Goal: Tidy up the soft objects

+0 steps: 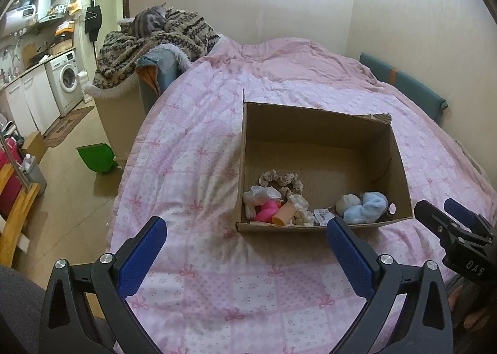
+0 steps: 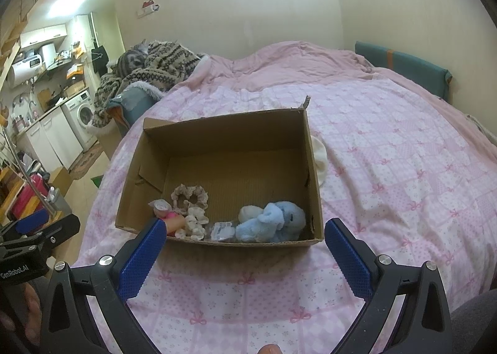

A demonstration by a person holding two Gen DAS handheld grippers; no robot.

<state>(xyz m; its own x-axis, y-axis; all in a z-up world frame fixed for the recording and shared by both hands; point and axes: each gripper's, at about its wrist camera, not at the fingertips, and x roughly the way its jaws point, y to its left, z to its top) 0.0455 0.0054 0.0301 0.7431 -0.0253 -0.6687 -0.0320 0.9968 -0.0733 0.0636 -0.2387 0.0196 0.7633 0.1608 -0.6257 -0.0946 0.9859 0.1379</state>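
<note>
Sitting open on the pink bow-patterned quilt (image 2: 388, 149), the cardboard box (image 2: 236, 136) holds the soft things bunched along its near wall. At its near right corner lies a fluffy light-blue plush toy (image 2: 273, 220) with a pale rounded part at its left end. Left of it rests a small clear wrapped packet (image 2: 222, 229), then cream and beige frilled scrunchies (image 2: 191, 197), with a bright pink toy (image 1: 265, 211) and a peach cup-like piece (image 1: 284, 214) tucked among white ruffled fabric (image 1: 259, 194). One white soft item (image 2: 320, 155) lies outside, against the box's right wall in the right wrist view.

Both grippers hang in front of the box's near edge, touching nothing. The right gripper (image 2: 243, 231) has its blue pads spread wide and empty, and the box's near wall fills the centre of the frame between them. The left gripper (image 1: 245, 231) is likewise spread wide and empty, with the box toward the centre right of its frame
</note>
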